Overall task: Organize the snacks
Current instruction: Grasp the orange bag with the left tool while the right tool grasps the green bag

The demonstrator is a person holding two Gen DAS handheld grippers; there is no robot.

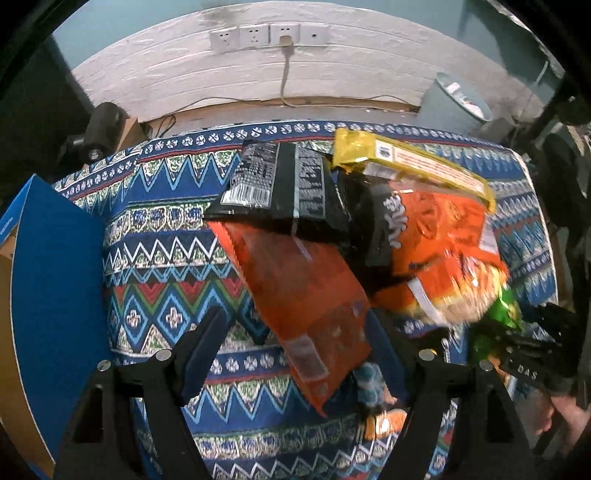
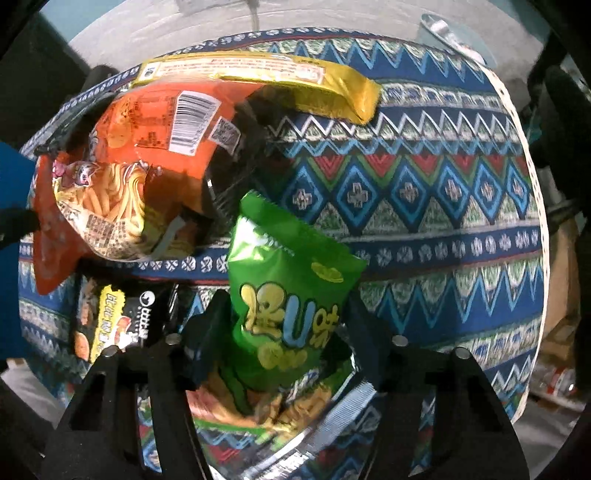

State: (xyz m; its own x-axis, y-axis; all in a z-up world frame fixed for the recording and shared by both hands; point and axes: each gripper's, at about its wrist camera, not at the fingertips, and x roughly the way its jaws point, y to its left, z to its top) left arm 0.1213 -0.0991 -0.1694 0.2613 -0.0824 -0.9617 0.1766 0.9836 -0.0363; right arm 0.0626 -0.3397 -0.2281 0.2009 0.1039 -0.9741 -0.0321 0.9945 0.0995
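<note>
- The left gripper (image 1: 301, 345) points steeply down at a table covered with a patterned cloth (image 1: 166, 236). Its jaws stand wide apart.
- A long orange packet (image 1: 310, 310) lies between the left jaws. Neither pad visibly presses on it.
- The far end of the orange packet lies under a black packet (image 1: 280, 188), printed side with barcode facing up.
- Right of the black packet lies an orange noodle bag (image 1: 443, 251). A yellow packet (image 1: 413, 162) lies along its far edge.
- A blue box flap (image 1: 55, 280) stands at the left edge of the table.
- The right gripper (image 2: 282, 332) also points steeply down. A green snack bag (image 2: 288, 280) sits between its jaws, and both pads rest against the bag's sides.
- The green snack bag lies on top of another green, foil-edged bag (image 2: 295, 413) near the front of the table.
- A small black and yellow packet (image 2: 110, 325) lies on the cloth just left of the right gripper.
- A grey bin (image 1: 458, 99) stands on the floor beyond the table, near the wall sockets (image 1: 258, 35).
</note>
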